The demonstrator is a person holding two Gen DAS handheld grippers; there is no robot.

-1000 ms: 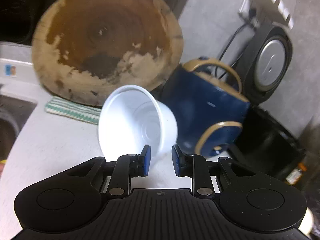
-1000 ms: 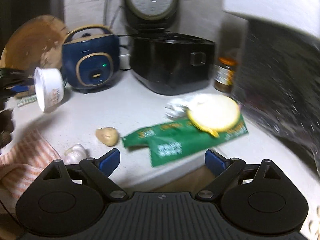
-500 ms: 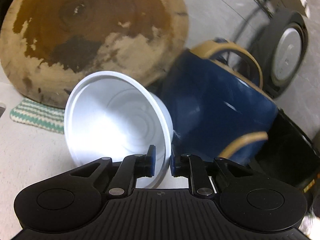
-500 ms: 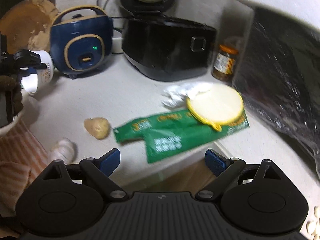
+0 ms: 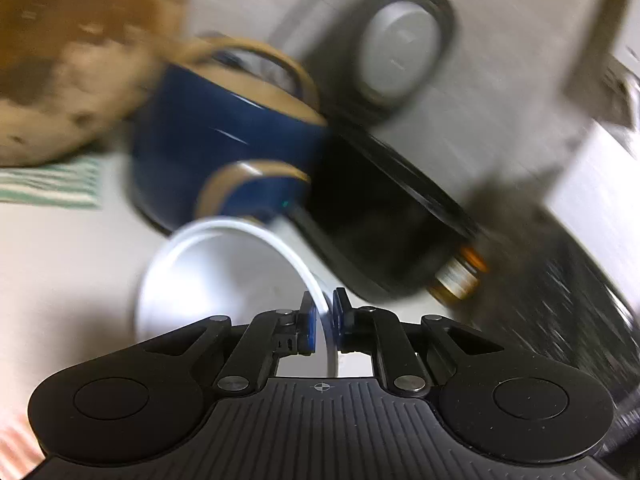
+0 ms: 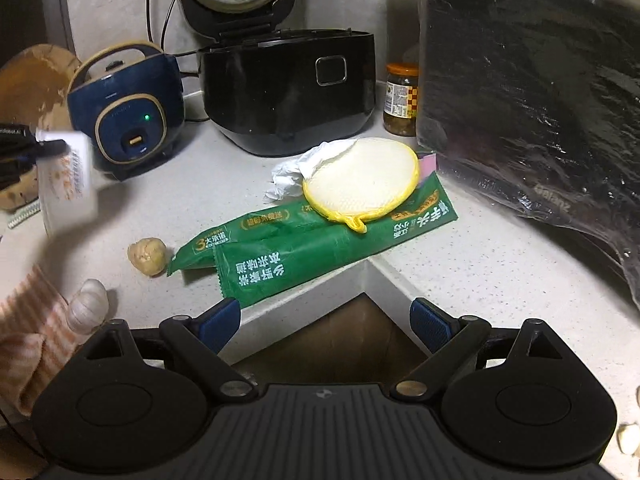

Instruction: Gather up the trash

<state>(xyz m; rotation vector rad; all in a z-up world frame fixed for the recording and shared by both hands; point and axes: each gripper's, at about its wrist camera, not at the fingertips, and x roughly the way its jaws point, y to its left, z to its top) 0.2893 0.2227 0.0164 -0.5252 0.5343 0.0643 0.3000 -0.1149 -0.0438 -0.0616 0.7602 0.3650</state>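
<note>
At the far left of the right wrist view, the left claw (image 6: 48,146) is clamped on the rim of a white cup (image 6: 68,180), which hangs tilted above the surface (image 6: 500,264), clear of it. The left wrist view shows the grip close up: one pad inside the wall, one outside, the cup's mouth facing the camera. That is the only piece of trash in hand.

Moving right, a garlic bulb (image 6: 88,306) and a small brown lump (image 6: 147,257) lie near the front edge; whether they count as trash is not clear. Next come two green wrappers (image 6: 304,256), lying flat and overlapping, the nearer one jutting past the inner corner of the surface. A yellow-edged round pad (image 6: 360,182) rests on them, with crumpled white paper (image 6: 300,172) touching its left side.

The right claw (image 6: 325,322) stands wide apart and empty, just in front of the wrappers. No bin shows, so most of the collecting seems left.
</note>
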